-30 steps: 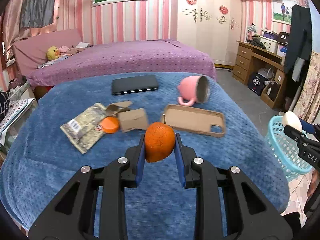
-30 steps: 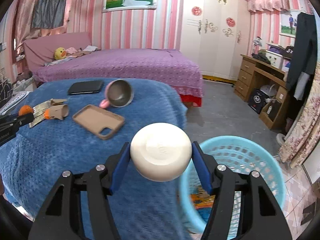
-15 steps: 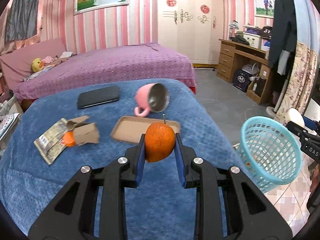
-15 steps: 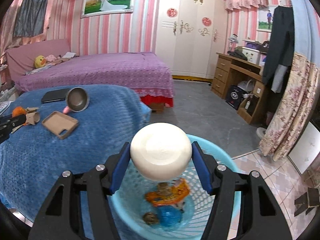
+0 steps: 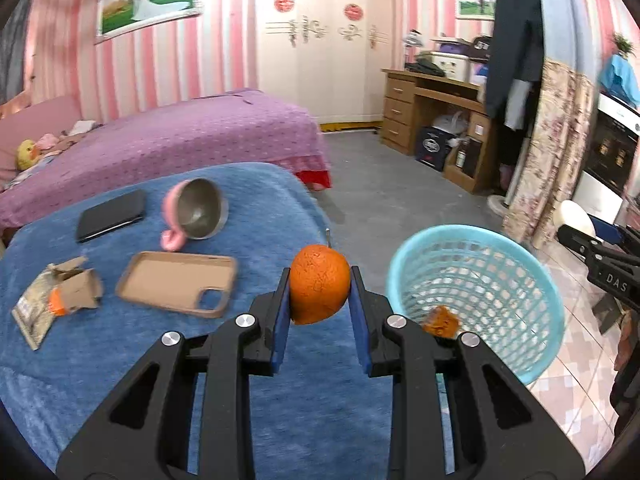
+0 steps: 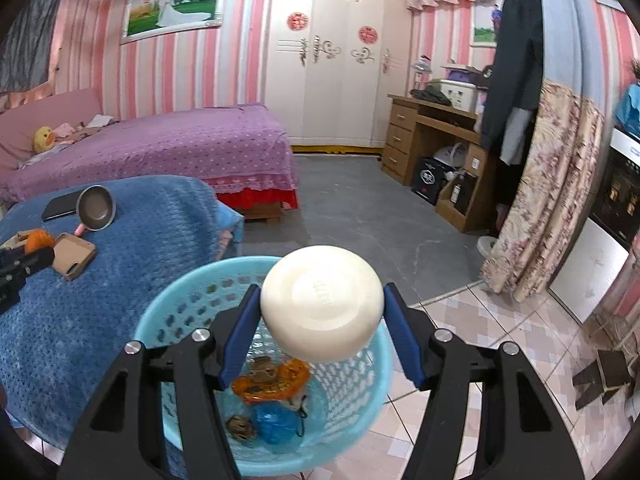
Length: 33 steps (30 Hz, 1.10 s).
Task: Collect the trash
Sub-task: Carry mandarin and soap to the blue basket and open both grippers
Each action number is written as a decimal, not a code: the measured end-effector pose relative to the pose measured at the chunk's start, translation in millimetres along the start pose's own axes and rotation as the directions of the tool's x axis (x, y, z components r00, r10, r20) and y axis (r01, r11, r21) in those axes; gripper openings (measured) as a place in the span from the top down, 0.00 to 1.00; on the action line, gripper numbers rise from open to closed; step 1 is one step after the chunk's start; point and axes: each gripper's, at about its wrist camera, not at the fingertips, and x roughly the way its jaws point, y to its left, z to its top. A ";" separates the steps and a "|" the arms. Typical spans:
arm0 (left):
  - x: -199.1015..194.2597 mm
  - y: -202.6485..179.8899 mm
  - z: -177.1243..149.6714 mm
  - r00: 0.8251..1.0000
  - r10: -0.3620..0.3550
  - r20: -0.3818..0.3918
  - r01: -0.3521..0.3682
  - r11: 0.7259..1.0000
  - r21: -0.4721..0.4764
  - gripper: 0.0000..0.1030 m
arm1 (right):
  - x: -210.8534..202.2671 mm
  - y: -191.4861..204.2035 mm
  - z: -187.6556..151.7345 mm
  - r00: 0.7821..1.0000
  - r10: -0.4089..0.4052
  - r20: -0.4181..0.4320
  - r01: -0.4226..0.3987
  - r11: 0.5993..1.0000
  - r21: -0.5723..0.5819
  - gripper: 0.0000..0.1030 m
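- My left gripper [image 5: 319, 295] is clamped on an orange peel [image 5: 319, 283], held over the blue blanket's [image 5: 120, 360] edge, just beside the basket.
- My right gripper [image 6: 322, 316] is clamped on a cream round soap-like piece [image 6: 322, 307], directly above the light-blue basket [image 6: 180, 304].
- The basket holds an orange wrapper [image 6: 276, 382] and a blue scrap [image 6: 276, 420].
- On the blanket: torn cardboard [image 5: 76, 286], phone case [image 5: 178, 282], pink cup [image 5: 196, 212].

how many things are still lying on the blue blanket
4: phone, tipped pink mug, brown phone case, and a pile of torn cardboard and wrapper, which may hide more.
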 end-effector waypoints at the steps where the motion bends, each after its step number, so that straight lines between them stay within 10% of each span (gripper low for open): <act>1: 3.3 -7.8 -0.2 1.000 -0.016 -0.002 0.016 1.000 0.008 0.75 | 0.2 -4.2 -1.6 1.000 -0.006 -0.002 0.006 1.000 0.006 0.41; 16: 55.5 -78.6 -1.0 0.977 -0.205 -0.060 0.209 0.975 0.071 0.72 | 7.4 -44.6 -27.5 0.997 -0.055 -0.050 0.059 0.995 0.085 0.41; 18: 59.1 -84.2 3.4 0.975 -0.213 -0.058 0.217 0.974 0.072 0.67 | 7.2 -46.2 -28.1 0.997 -0.059 -0.051 0.063 0.994 0.091 0.41; 23: 54.2 -77.0 12.6 0.988 -0.153 -0.007 0.153 0.986 0.058 0.15 | 7.0 -45.2 -27.0 0.997 -0.062 -0.046 0.066 0.994 0.088 0.41; 33: 41.4 -26.6 17.1 0.999 0.000 0.038 0.000 1.000 0.010 0.05 | 15.4 -28.7 -27.4 0.998 -0.038 -0.044 0.042 0.995 0.086 0.41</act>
